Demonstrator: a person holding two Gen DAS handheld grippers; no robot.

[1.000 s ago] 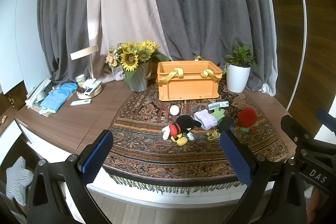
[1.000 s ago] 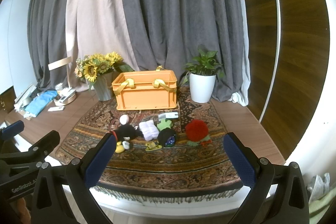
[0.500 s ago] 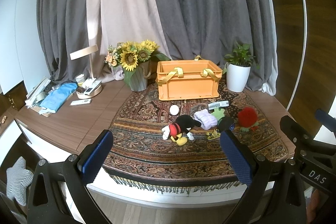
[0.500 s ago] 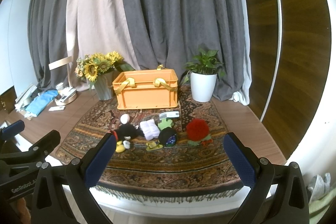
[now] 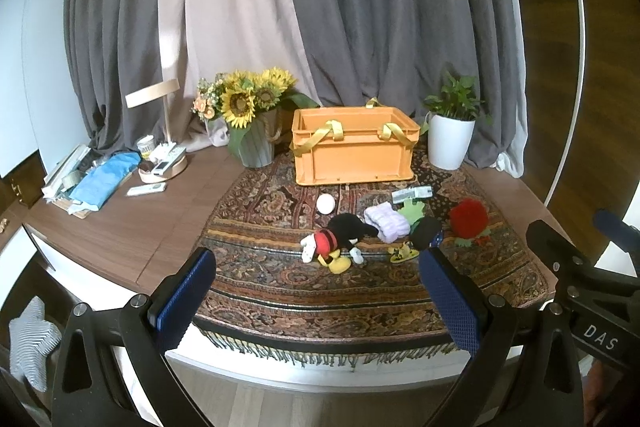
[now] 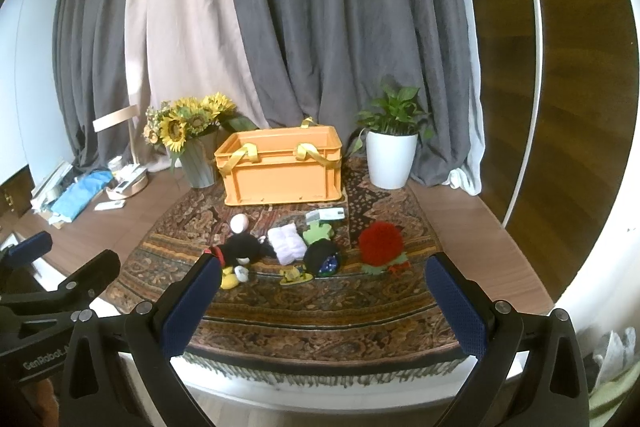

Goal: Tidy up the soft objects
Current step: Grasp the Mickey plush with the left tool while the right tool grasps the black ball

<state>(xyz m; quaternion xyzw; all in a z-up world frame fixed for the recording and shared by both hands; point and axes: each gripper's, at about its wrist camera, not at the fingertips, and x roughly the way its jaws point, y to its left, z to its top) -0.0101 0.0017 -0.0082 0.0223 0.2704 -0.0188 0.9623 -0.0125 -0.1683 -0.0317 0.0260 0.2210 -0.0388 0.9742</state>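
Nothing has moved since the earlier frames — both claws hang spread and empty at the bench's point(image 5: 120, 227) near edge: left claw point(image 5: 318, 303), right claw point(image 6: 326, 305). Centre frame, the mouse plush point(image 5: 340, 235), lavender cloth point(image 5: 386, 223) and red pompom point(image 5: 468, 218) lie clustered before the orange crate point(image 5: 352, 153) — probably their destination.

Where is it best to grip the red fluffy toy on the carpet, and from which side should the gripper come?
Probably the round red body of the red fluffy toy, from above with the right gripper: it stands free at the row's right end, its green leaves lying flat.
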